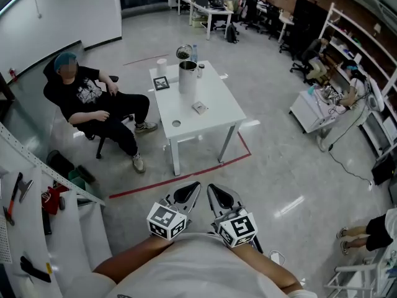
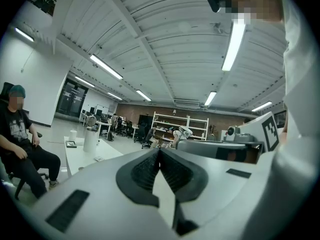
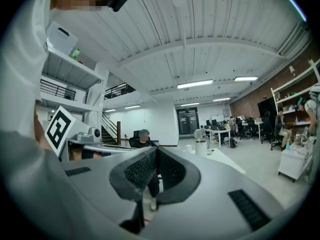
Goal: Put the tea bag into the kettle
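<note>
The steel kettle stands upright near the far end of the white table, its lid tipped open behind it. The small tea bag lies flat on the table nearer me. Both grippers are held close to my chest, well short of the table. My left gripper and right gripper sit side by side, both shut with nothing in them. In the left gripper view the pads meet at the left gripper, with the kettle far off at the left. The right gripper points toward the distant kettle.
A person in black sits on a chair left of the table. A red tape line crosses the floor before the table. A tool rack stands at my left, a cart and shelves at the right. A cup and small items share the table.
</note>
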